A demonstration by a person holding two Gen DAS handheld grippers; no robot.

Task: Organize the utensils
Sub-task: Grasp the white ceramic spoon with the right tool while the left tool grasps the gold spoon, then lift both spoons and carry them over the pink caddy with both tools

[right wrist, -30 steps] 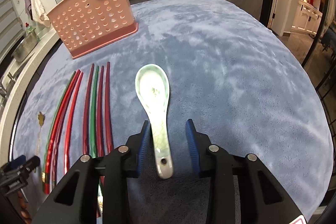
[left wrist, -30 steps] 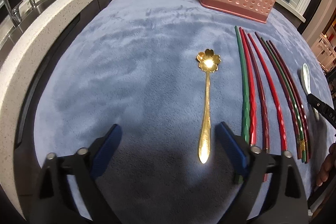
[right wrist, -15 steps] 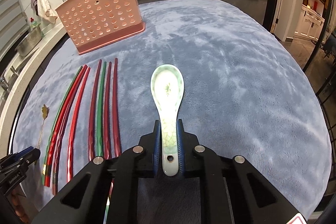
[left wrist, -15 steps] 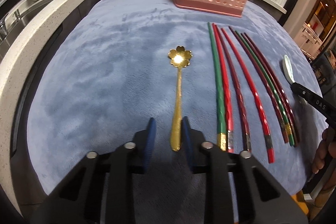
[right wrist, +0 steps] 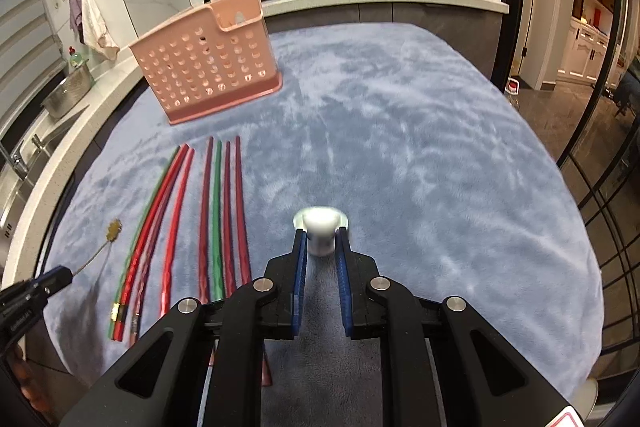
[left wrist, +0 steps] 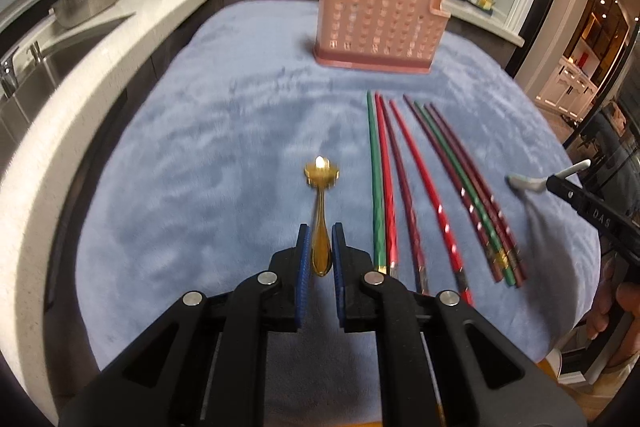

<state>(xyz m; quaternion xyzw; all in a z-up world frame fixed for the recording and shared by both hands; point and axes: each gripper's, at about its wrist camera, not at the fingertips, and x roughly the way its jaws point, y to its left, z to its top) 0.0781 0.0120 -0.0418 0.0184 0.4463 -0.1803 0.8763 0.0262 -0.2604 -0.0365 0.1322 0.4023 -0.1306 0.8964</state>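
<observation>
You had a glossy gold metal spoon (left wrist: pixel 321 219), glazed ceramic spoon (right wrist: pixel 320 233), lacquered chopsticks (left wrist: pixel 424 187), plush cloth (right wrist: pixel 400 147), perforated plastic basket (left wrist: pixel 376 27).

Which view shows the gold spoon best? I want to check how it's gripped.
The left wrist view: the gold spoon fills the centre, its handle clamped in the left gripper, flower bowl pointing away. In the right wrist view the spoon is small at the left edge, lifted over the blue cloth; the grip itself is hidden.

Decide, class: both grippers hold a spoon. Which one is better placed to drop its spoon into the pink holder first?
Probably the left. The left gripper grips the gold spoon, and the pink holder stands almost straight ahead. From the right gripper, gripping the white spoon, it lies off left.
</observation>
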